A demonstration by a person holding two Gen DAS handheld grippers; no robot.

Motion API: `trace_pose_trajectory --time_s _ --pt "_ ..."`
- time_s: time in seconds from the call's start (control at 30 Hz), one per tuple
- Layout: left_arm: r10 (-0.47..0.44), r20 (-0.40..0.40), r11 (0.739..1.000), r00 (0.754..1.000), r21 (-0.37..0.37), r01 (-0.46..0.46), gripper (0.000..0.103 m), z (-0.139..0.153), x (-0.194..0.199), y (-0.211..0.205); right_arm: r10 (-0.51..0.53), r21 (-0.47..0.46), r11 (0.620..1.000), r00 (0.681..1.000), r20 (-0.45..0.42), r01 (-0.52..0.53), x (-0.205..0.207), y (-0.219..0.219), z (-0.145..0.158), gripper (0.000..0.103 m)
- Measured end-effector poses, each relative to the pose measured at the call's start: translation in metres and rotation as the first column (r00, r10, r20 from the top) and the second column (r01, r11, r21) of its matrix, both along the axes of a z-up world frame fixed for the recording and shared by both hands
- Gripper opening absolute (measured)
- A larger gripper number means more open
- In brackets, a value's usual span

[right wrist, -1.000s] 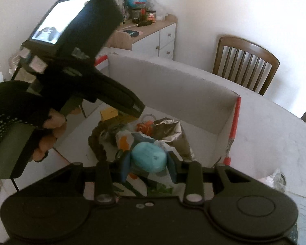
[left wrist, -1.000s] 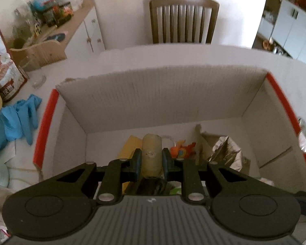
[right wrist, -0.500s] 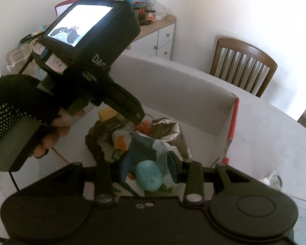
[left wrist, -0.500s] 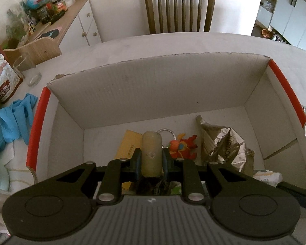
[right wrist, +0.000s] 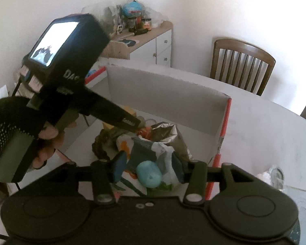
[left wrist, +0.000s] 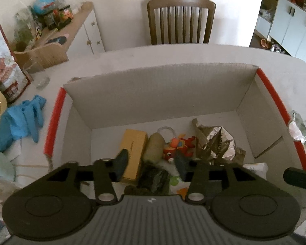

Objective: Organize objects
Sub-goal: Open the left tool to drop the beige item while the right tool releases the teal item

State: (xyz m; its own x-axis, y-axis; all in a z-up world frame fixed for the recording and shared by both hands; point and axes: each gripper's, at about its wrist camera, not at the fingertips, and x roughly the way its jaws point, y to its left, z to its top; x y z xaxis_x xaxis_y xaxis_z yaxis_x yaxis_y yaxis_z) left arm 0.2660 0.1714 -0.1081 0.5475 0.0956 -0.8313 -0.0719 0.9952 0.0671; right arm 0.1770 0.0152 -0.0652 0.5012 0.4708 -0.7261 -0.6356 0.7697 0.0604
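Since a second ago, released: the beige roll (left wrist: 154, 148), then pinched in the left tongs (left wrist: 151, 163), now lying on the floor of the cardboard box (left wrist: 173, 89) beside a yellow carton (left wrist: 133, 153), touching it along one side; likewise the blue egg-shaped thing (right wrist: 149, 174), then clamped in the right tongs (right wrist: 148, 168), now resting on a printed plastic bag (right wrist: 151, 149) in the same box. Both tongs just been opening, pads clear of everything, nothing gripped, each about halfway apart with the dropped thing below the gap. Box standing on the pale bench (left wrist: 193, 57), red strips along two side edges. Inside, counted from the left wrist view: one yellow carton, one beige roll, one orange-red toy (left wrist: 178, 147), one crumpled foil bag (left wrist: 216, 143), one clear ring (left wrist: 165, 130) behind the roll, one dark knobbly thing (left wrist: 155, 178) near the front. Only from the right wrist view: the blue egg, the bag's full print, and a gloved hand (right wrist: 20, 130) around the left device's handle, its small screen lit. Only from the left wrist view: one pair of blue gloves (left wrist: 20, 118) on the bench left of the box, one printed packet (left wrist: 4, 69) further left. In both: one wooden chair (left wrist: 181, 20), one sideboard (left wrist: 75, 30) crowded with jars.
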Motion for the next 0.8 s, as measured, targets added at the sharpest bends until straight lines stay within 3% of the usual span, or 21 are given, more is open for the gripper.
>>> trace_pose_trajectory --time_s 0.8 --pt "-0.014 0.197 1.000 0.980 -0.013 0.017 0.059 0.074 -0.083 -0.026 -0.048 0.149 0.988 0.998 0.050 0.040 -0.029 -0.052 0.054 0.066"
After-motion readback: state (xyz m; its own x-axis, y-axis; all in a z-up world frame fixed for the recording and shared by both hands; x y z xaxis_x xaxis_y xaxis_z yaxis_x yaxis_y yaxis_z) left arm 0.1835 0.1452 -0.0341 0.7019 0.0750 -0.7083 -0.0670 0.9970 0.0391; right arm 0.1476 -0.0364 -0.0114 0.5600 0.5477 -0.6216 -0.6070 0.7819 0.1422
